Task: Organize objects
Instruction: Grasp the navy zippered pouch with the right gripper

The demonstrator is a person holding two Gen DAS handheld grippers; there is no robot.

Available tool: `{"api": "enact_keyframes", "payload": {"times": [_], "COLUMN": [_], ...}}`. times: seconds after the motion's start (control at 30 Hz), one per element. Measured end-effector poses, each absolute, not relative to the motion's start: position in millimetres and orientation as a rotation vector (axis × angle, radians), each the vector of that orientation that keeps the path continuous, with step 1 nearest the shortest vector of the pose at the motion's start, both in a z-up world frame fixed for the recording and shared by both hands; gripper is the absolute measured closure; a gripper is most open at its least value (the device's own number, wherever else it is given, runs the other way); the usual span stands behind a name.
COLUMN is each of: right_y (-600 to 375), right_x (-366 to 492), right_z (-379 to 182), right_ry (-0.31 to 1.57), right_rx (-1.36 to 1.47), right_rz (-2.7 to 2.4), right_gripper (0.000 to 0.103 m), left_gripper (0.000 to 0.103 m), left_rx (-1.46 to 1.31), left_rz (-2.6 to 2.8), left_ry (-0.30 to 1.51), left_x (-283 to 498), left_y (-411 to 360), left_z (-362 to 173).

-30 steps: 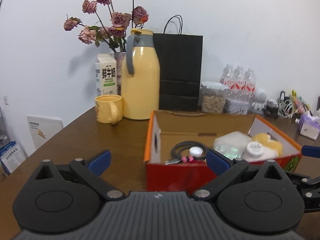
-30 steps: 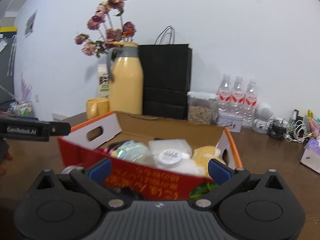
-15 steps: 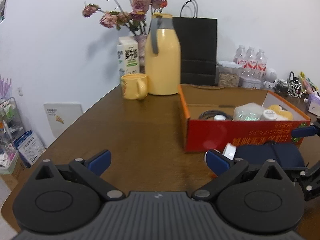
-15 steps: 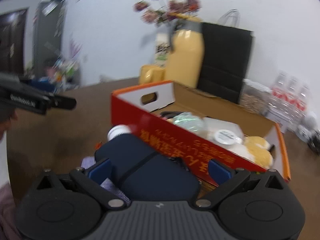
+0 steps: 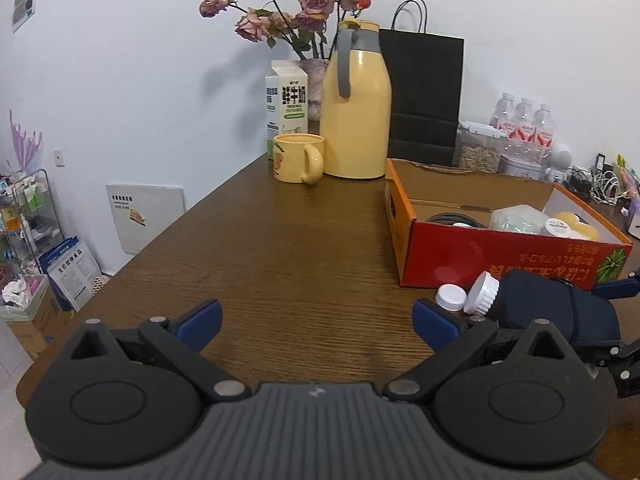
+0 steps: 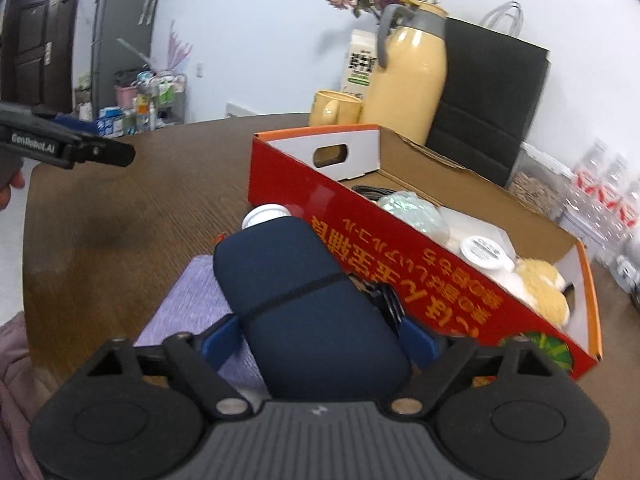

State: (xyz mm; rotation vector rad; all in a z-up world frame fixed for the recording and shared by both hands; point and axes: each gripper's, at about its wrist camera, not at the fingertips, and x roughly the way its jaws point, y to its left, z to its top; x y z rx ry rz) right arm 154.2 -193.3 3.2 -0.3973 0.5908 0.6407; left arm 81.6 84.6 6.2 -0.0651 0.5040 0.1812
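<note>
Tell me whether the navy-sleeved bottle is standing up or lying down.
Lying down. The navy-sleeved bottle rests on its side on the table in front of the red box, white cap pointing away from the right gripper.

Left wrist view: low over the table [image 5: 280,248], left of the red box [image 5: 500,256], facing the back wall. Right wrist view: close at the red box's [image 6: 360,240] near side, angled down. Shared: box, yellow jug [image 5: 354,108], navy pouch [image 6: 304,304].

"GenRobot.AI" on the left tongs [image 6: 116,154]; "鲜牛奶" on the milk carton [image 5: 287,104].
</note>
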Motion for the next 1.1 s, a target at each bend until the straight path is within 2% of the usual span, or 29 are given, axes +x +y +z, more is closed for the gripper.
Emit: {"api": "enact_keyframes", "payload": {"times": [0.17, 0.5, 0.7, 0.93, 1.1], "right_y": [-196.1, -183.6, -174.1, -186.1, -194.2], "right_x": [138.7, 148.8, 166.1, 156.1, 145.4], "right_z": [4.3, 9.9, 3.3, 7.6, 20.3], "right_ry": [0.599, 0.595, 0.656, 0.611, 0.557], "right_rx": [-0.378, -0.405, -0.401, -0.362, -0.343], "right_rz": [0.604, 0.685, 0.739, 0.730, 0.676], "right_gripper": [0.025, 0.022, 0.020, 0.035, 0.036], "left_gripper": [0.000, 0.000, 0.000, 0.000, 0.000], "left_rx": [-0.068, -0.079, -0.088, -0.088, -0.082], "left_rz": [0.172, 0.174, 0.184, 0.185, 0.159], "left_ry": [0.511, 0.514, 0.514, 0.520, 0.536], "left_x": [81.2, 76.2, 72.3, 73.8, 79.4], "left_y": [81.4, 82.5, 86.2, 85.6, 76.4], "left_z": [4.2, 3.5, 3.1, 2.2, -2.0]}}
